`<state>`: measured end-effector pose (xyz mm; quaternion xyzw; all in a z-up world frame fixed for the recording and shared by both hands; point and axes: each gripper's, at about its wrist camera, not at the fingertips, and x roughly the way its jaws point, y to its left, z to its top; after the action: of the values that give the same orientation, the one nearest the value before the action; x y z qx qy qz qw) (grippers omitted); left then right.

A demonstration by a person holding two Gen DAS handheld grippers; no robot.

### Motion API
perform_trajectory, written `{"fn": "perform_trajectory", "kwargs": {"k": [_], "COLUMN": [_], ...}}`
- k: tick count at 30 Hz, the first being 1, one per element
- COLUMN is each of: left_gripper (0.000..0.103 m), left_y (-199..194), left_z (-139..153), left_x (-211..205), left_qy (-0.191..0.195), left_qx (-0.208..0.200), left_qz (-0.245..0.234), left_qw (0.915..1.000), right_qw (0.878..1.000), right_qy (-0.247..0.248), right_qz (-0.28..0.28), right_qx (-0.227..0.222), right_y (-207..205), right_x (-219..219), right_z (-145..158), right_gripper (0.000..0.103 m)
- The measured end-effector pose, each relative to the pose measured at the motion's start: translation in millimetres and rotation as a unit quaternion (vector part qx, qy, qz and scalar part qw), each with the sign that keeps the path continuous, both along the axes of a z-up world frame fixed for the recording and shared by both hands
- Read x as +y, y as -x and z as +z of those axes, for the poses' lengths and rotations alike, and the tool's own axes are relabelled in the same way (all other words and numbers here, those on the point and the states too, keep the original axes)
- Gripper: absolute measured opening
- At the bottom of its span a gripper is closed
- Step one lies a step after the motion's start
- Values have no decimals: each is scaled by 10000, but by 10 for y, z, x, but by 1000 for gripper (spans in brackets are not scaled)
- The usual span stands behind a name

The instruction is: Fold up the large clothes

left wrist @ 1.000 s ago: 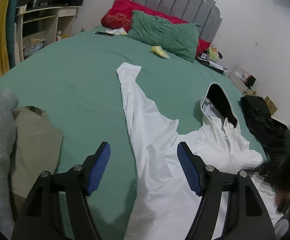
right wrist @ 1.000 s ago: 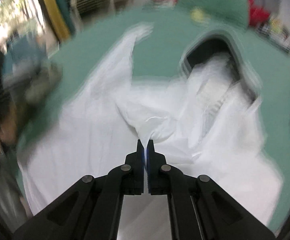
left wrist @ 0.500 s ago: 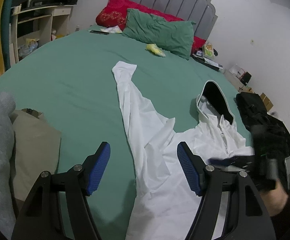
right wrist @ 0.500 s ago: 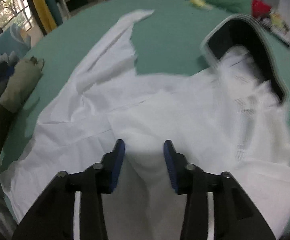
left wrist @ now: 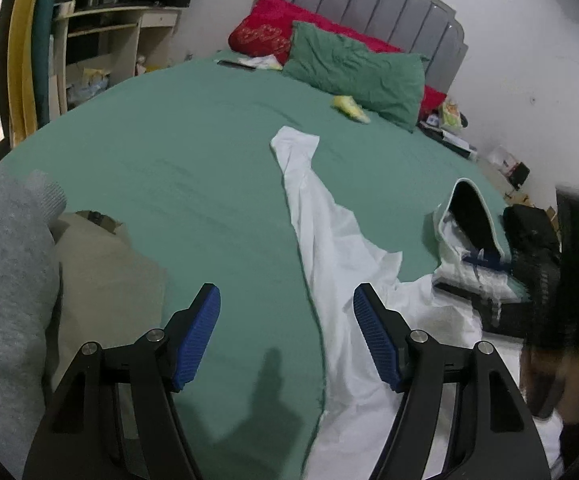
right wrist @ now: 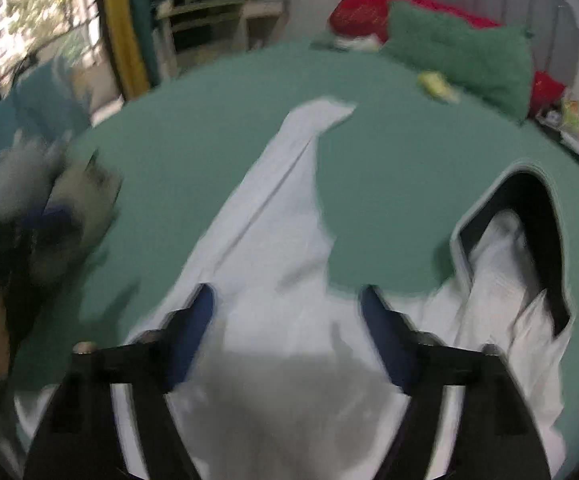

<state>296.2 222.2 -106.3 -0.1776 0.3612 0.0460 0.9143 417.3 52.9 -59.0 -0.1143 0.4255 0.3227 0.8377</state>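
On the green bedsheet (left wrist: 177,168), left of the white hooded garment (left wrist: 329,248), sits a folded beige cloth (left wrist: 101,276). The left gripper (left wrist: 285,336) hovers with jaws apart over the garment's left edge, gripping nothing. The right gripper (right wrist: 287,332) is opening above the white body, nothing pinched. The spread sleeve (left wrist: 295,152) may bunch if a jaw catches only one layer.

1. We see open green bed (left wrist: 193,168) surface ahead of the left tool (left wrist: 285,336), its blue pads wide apart.
2. The white garment (right wrist: 273,248) covers the bed under the right tool (right wrist: 285,332), whose pads are opening, nothing pressed between them.
3. Folded grey and beige clothes (left wrist: 49,280) block the left edge.
4. A green pillow (left wrist: 353,72) blocks the far end.
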Motion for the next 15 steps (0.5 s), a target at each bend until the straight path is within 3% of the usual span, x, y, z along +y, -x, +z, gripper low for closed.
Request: {"fn": "perform_trajectory", "kwargs": {"k": [5,9,11,14,15], "left_gripper": [73,73,73,73,73], "left_y": [-35,-96,-131,-181,-189], "left_z": [-106,-202,-225,-244,-244], "left_x": [140,174,193,224,228], "left_qy": [288,336,364,408,426], "left_qx": [87,240,256,310,298], "left_qz": [158,148,133,123,85], "left_qw": [9994,9990,9989,9986,9986], "right_qw": [9991,9960,9936,9900,9909], "right_qy": [-234,-255,-194,-138,-220], "right_qz": [-63,-314,-544,-870,-885], "right_qx": [334,793,973,1099,993], "right_y": [-737,-1288,-1527,-1787,-1831], "right_x": [547,1087,1267,1410,1407], "right_z": [-64,-378,-574,-793,-767], "right_gripper": [78,77,70,44,14]}}
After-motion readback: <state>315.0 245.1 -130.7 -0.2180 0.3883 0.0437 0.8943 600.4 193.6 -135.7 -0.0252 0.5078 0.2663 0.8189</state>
